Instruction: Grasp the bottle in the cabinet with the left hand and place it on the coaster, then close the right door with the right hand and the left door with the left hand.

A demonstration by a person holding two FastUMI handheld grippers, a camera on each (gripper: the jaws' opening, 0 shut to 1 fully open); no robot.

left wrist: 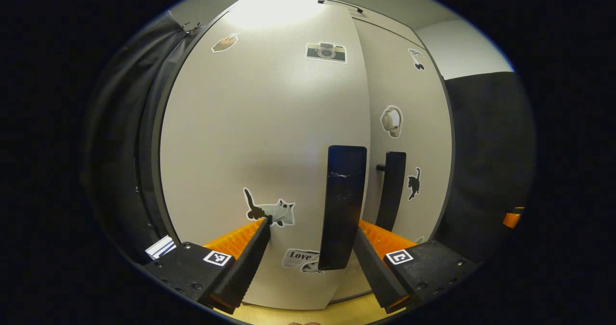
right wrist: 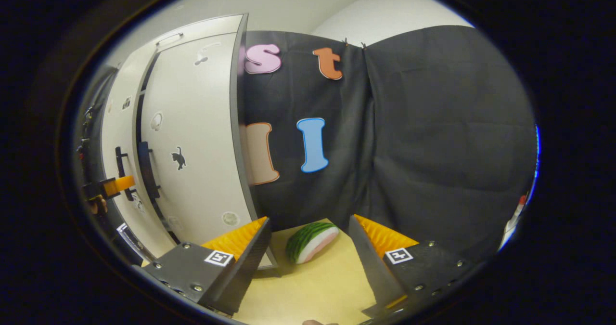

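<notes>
Straddling a flat slab handle, left tongs gape.

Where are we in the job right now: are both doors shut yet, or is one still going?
Looks done: the right door lies flush in the cabinet front. In hand: the left gripper, fingers spread, is up against the left door beside its handle, which looks nearly or fully shut. The right gripper is open over the table near a watermelon slice. Bottle placement can't be confirmed here.

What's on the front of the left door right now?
The left door carries animal, camera and word stickers plus a black handle. The closed door hides whatever lies behind it.
</notes>
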